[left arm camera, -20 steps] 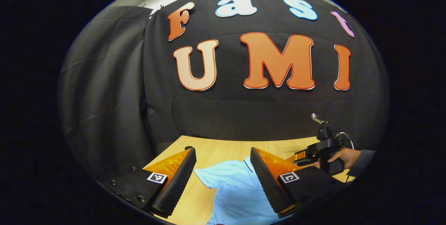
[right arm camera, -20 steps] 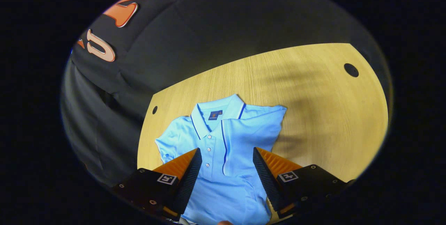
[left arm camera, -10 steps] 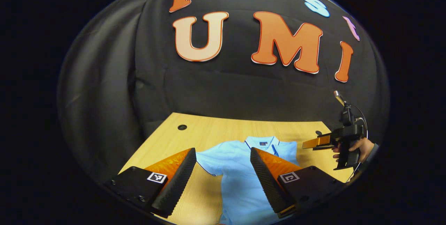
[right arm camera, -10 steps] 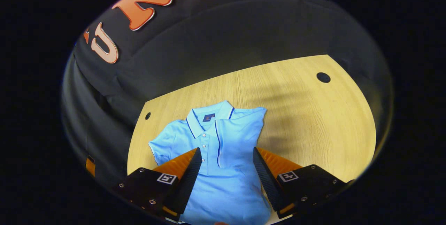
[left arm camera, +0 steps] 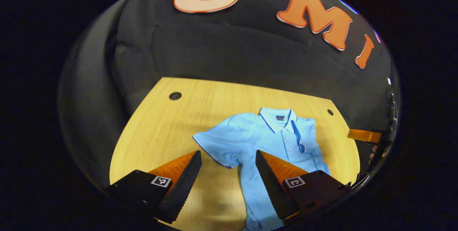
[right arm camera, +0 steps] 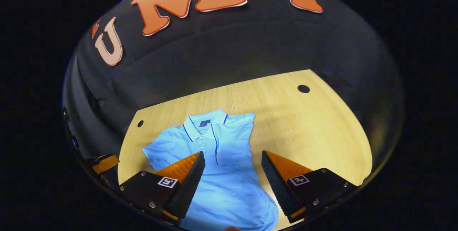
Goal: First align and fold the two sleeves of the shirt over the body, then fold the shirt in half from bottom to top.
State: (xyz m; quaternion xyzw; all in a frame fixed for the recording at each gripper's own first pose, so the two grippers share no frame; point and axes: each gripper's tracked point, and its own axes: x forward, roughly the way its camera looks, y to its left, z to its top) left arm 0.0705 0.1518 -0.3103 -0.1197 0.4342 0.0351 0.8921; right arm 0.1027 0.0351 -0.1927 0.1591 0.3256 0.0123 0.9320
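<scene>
Your left gripper [left arm camera: 228, 173] is released: its two fingers stand wide apart above the table with nothing between them. Directly ahead of the gap lies the light blue polo shirt [left arm camera: 263, 141], flat on the wooden table [left arm camera: 157, 131]. The shirt's left sleeve [left arm camera: 218, 144] is spread out flat just beyond the fingertips, pointing toward your left finger [left arm camera: 180, 184]. The shirt body runs under and past your right finger [left arm camera: 272, 182]. Farther ahead sits the collar [left arm camera: 277, 118]. Beyond it, near the table's far edge, are two round holes, one [left arm camera: 175, 96] to the far left and one [left arm camera: 330, 112] to the far right.

Your right gripper [right arm camera: 232, 181] is also released, fingers wide apart and gripping nothing. The shirt body [right arm camera: 229, 188] lies directly below and between the fingers. Just ahead of the fingertips, the right sleeve [right arm camera: 234, 141] is folded over the chest, its edge lying along the button placket. Farther to the left, the other sleeve [right arm camera: 159, 148] is unfolded on the table. The collar lies beyond, then bare table up to the black cloth wall [right arm camera: 229, 55].
</scene>
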